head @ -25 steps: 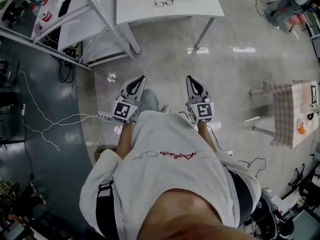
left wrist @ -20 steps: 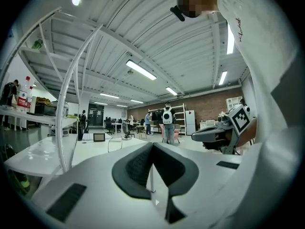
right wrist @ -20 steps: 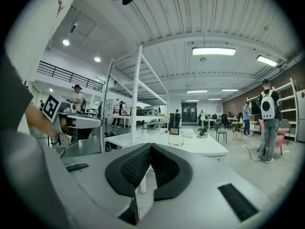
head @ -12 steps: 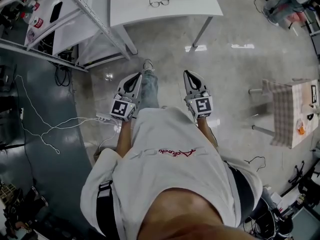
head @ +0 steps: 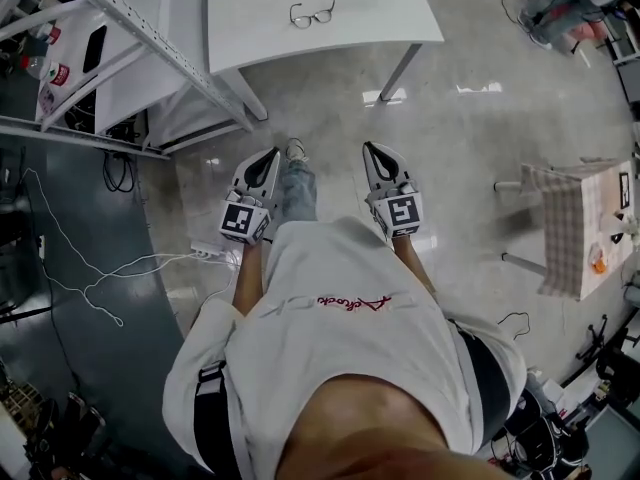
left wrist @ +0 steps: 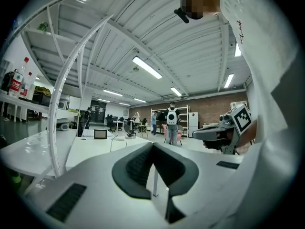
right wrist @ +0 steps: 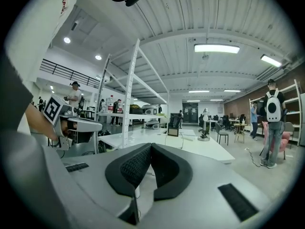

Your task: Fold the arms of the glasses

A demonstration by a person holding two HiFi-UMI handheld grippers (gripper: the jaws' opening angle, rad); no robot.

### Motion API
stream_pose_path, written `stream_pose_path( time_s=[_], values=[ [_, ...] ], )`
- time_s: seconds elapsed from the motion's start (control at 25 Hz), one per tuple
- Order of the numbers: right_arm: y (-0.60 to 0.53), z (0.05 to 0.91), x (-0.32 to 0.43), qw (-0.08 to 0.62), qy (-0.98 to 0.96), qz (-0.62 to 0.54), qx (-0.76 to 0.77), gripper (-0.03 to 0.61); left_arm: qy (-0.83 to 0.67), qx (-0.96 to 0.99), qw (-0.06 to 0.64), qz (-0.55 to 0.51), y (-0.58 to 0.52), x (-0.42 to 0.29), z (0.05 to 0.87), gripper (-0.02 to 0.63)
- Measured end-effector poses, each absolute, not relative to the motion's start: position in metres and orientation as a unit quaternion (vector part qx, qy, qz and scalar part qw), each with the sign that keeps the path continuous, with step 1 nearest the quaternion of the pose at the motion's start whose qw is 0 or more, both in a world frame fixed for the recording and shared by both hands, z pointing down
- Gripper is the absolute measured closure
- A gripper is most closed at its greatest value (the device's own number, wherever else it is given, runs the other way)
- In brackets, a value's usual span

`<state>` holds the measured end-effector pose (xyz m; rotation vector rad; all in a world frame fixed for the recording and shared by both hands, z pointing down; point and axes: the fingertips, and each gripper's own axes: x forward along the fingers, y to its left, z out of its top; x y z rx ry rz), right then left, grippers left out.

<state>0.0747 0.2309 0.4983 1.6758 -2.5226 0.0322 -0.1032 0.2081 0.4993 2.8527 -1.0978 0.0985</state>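
A pair of dark-framed glasses (head: 312, 13) lies with its arms spread on a white table (head: 380, 8) at the top of the head view, well ahead of both grippers. My left gripper (head: 271, 155) and right gripper (head: 369, 148) are held side by side over the floor in front of the person's body, pointing toward the table. Both are shut with nothing between the pads. In the left gripper view the jaws (left wrist: 152, 145) meet, and the right gripper (left wrist: 224, 130) shows beside them. The right gripper view shows its jaws (right wrist: 150, 146) closed, with the table (right wrist: 190, 146) beyond.
A white metal rack (head: 130, 28) stands to the left of the table. Cables (head: 90, 268) trail over the floor at left. A small table with a checked cloth (head: 575, 228) stands at right. A person with a backpack (right wrist: 272, 123) stands far off.
The person has walked toward the table. The table and glasses now sit lower and further left in the head view. Both grippers stay shut and side by side.
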Motion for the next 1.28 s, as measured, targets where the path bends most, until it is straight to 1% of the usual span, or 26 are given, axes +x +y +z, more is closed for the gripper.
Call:
stream_pose_path(
  time_s=[0.52, 0.88, 1.28],
  values=[
    [0.095, 0.496, 0.076, 0.074, -0.826, 0.013, 0.559, 0.583, -0.338, 0.939, 0.057, 0.024, 0.068, -0.094, 0.498, 0.597],
    [-0.008, 0.48, 0.076, 0.076, -0.812, 0.01, 0.578, 0.581, -0.313, 0.948, 0.055, 0.023, -0.041, -0.092, 0.49, 0.597],
    [-0.093, 0.472, 0.078, 0.078, -0.801, 0.008, 0.593, 0.583, -0.29, 0.955, 0.057, 0.019, -0.129, -0.086, 0.483, 0.595]
  ],
)
